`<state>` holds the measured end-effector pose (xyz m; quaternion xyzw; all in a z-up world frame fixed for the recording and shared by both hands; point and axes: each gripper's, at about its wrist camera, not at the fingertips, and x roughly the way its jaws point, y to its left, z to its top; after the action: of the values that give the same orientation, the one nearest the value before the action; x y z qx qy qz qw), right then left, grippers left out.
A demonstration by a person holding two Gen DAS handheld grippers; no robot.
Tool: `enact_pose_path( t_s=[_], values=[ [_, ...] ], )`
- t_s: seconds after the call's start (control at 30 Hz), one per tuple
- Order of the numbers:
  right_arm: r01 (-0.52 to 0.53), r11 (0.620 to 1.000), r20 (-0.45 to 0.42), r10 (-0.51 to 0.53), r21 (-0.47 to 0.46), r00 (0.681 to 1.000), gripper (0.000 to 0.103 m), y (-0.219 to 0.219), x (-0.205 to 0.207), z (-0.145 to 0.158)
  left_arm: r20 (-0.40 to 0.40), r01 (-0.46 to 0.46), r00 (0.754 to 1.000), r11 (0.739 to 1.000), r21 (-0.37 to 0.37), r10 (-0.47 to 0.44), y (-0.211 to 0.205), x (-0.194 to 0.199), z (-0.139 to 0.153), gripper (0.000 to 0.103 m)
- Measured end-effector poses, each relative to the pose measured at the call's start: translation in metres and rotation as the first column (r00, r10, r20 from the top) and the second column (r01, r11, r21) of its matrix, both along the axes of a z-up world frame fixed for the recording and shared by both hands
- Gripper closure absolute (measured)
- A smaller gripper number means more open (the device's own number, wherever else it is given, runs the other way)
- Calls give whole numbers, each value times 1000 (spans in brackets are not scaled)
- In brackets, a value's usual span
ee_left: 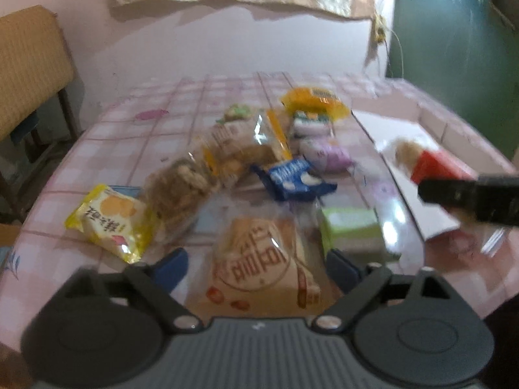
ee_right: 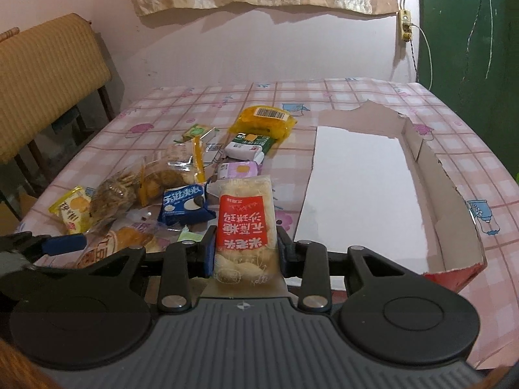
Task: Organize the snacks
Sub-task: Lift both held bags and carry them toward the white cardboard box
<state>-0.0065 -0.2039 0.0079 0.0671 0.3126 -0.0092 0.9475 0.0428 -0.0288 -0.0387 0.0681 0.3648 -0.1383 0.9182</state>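
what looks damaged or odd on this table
The cardboard box on the right side of the table is damaged: its far and right walls have ragged, torn edges, and its near red corner sags. It is empty, while the snacks lie in a loose pile to its left.

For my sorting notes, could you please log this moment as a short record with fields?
surface: table with pink checked cloth
box: open cardboard box, nothing inside, right of the pile
pile: loose snacks, among them blue packet, yellow packet, orange packet
right gripper: shut on red-label packet
left gripper: open over beige packet, pads not touching it
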Motion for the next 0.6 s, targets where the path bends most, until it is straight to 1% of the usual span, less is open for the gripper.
enact_pose_path(
  t_s=[0.03, 0.07, 0.17, 0.3, 0.4, 0.6],
  values=[
    [-2, 1000, 2, 2, 0, 1000, 60, 1, 1, 0, 1, 6, 1000, 1000, 15, -6, -2, 1, -3, 27],
    [-3, 1000, 2, 3, 1, 1000, 60, 0, 2, -1, -5, 15, 1000, 1000, 15, -15, -3, 3, -6, 36],
    [-3, 1000, 4, 3, 8, 1000, 60, 1, 1, -1, -7, 1, 1000, 1000, -26, -1, 0, 6, -3, 39],
    [2, 1000, 14, -2, 9, 1000, 60, -1, 0, 1, 10, -10, 1000, 999, -43, 11, 2, -1, 2, 40],
    [3, 1000, 24, -3, 9, 1000, 60, 0, -2, 2, 29, -11, 999, 996, -83, 13, 5, -8, 15, 40],
    [-9, 1000, 52, 9, -1, 999, 60, 3, -10, 10, 110, -16, 993, 990, -140, 32, 9, -18, 50, 40]
  ],
)
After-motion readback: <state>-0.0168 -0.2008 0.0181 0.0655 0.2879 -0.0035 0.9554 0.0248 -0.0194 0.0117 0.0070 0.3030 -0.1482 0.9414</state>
